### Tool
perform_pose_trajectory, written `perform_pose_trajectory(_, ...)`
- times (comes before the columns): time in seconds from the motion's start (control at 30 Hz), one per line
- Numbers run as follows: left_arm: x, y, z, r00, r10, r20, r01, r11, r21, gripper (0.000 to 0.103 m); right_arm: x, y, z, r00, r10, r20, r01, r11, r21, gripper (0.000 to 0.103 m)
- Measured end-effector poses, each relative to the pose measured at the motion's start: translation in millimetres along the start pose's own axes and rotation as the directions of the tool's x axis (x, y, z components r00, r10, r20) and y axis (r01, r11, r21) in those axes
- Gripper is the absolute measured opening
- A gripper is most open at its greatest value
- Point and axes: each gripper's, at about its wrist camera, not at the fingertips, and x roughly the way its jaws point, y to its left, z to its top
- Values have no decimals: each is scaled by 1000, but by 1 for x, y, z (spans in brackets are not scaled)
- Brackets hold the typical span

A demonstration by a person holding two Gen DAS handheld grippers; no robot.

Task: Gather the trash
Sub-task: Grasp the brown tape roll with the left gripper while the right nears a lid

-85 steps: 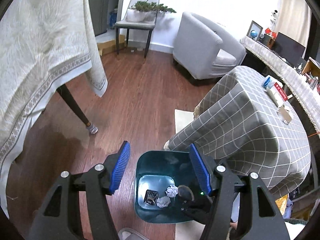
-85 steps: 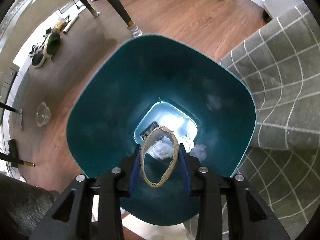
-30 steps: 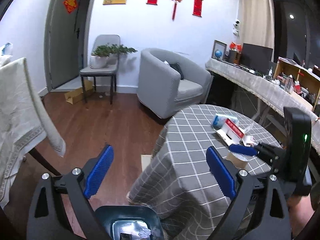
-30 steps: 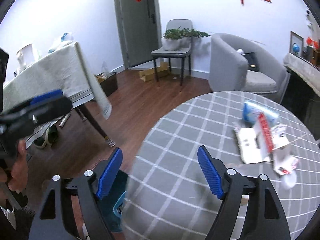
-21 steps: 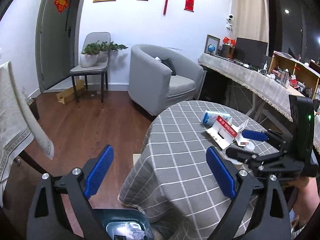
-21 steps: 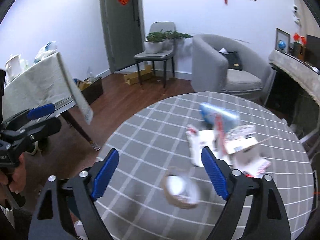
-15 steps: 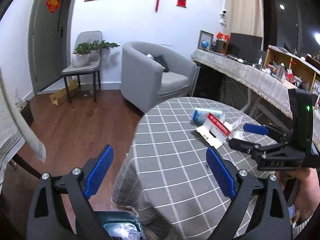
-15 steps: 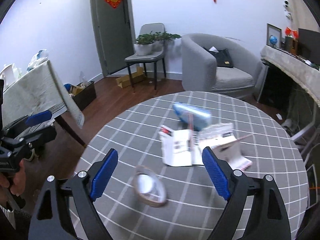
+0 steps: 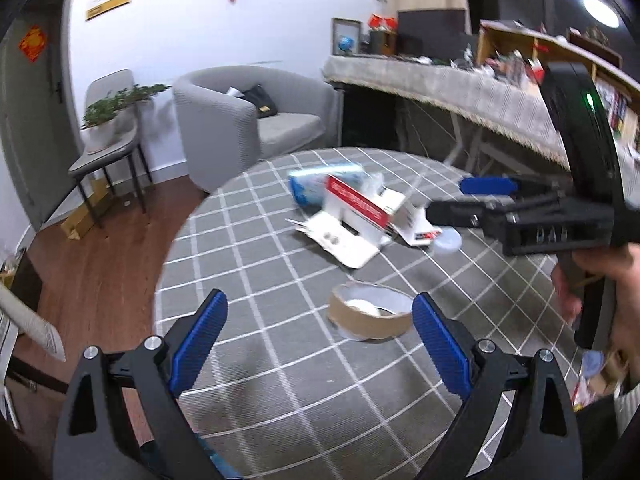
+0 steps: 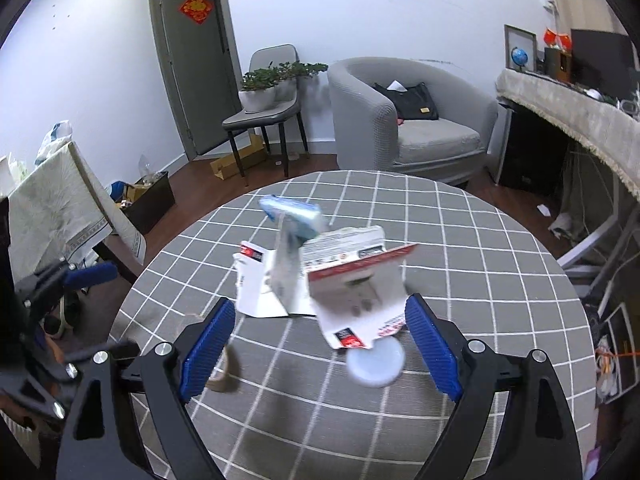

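Trash lies on the round table with the grey checked cloth [image 9: 248, 264]. A brown tape ring [image 9: 370, 316] lies just ahead of my open, empty left gripper [image 9: 318, 344]. Behind it are torn white and red cardboard packaging [image 9: 352, 216], a blue packet [image 9: 316, 186] and a pale round lid [image 9: 448, 242]. My right gripper [image 10: 316, 344] is open and empty, with the torn packaging [image 10: 352, 280] and the lid [image 10: 374, 364] between its fingers' line of sight. The right gripper also shows in the left wrist view [image 9: 476, 200], above the lid. The tape ring [image 10: 224, 372] is at the right view's lower left.
A grey armchair [image 10: 412, 120] and a chair with a potted plant [image 10: 264, 92] stand beyond the table. A cloth-covered table [image 10: 52, 196] is at the left, a long cluttered counter [image 9: 460, 88] at the right. A bin rim peeks out at the left view's bottom edge [image 9: 216, 460].
Both grippers have swung up from the bin to the checked table and moved in over the trash. The right gripper no longer holds the tape ring it carried over the bin.
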Motion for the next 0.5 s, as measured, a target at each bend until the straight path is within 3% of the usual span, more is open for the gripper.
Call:
perform_pose_trajectory(0.13,17,-16,-1,999,-35,-36,36,999,32,95,1,-9,-1,1000,3,-16,-3,1000,0,88)
perform_pose_trajectory(0.5,50,-34,0,992,-16,-125,27,996,90,89,8,-32,-12,995,30,-95,-33,999,-31,88)
